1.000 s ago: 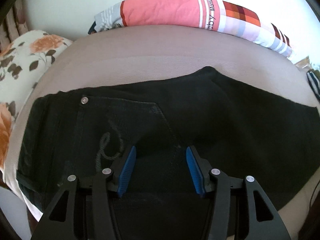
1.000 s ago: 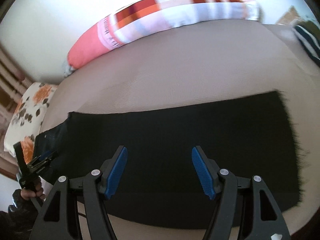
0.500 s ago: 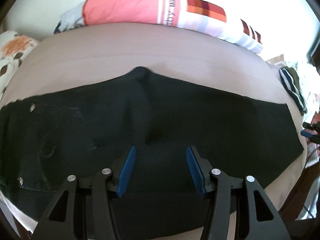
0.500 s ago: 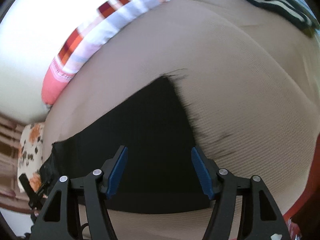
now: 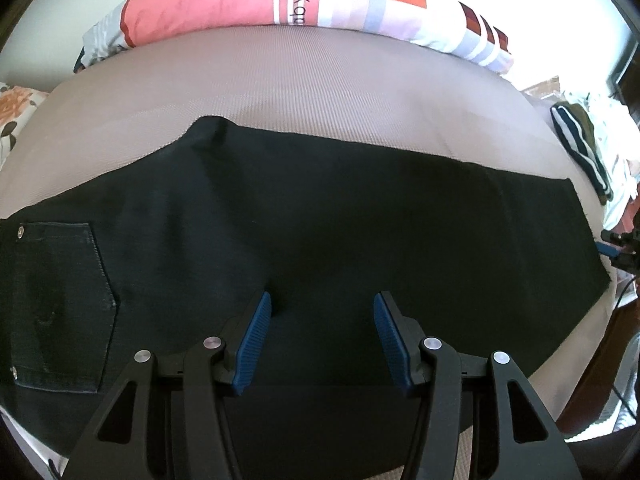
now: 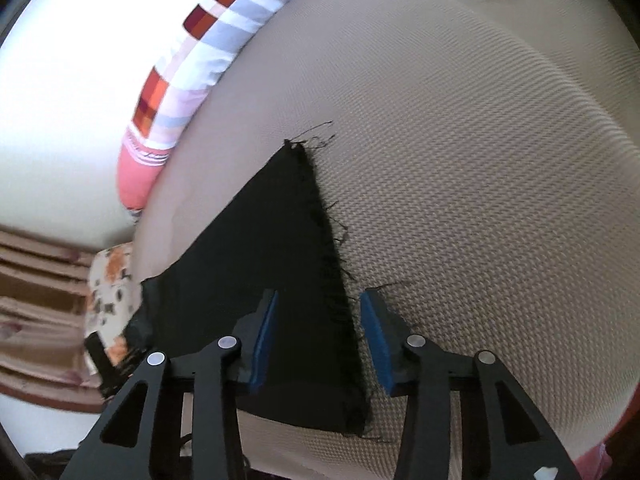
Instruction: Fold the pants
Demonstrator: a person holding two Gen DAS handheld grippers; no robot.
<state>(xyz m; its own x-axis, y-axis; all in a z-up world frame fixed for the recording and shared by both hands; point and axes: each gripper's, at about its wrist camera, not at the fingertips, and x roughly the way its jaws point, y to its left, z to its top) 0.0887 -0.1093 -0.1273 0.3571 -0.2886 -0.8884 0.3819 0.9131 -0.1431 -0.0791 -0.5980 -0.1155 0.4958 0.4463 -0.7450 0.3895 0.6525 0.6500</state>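
Note:
Black pants lie flat and lengthwise across the beige bed, back pocket at the left, frayed leg hem at the right. My left gripper is open and empty above the thigh part. My right gripper is open, its jaws on either side of the frayed hem at the leg end; the pants stretch away to the left. The right gripper's tip also shows at the far right of the left wrist view.
A long pink, white and checked bolster lies along the bed's far edge by the white wall. A floral pillow is at the left. Striped clothes lie at the right end. The bed's near edge runs just under both grippers.
My left gripper moved right along the pants, from the pocket to the thigh. My right gripper swung right and down to the frayed hem, which now lies between its jaws.

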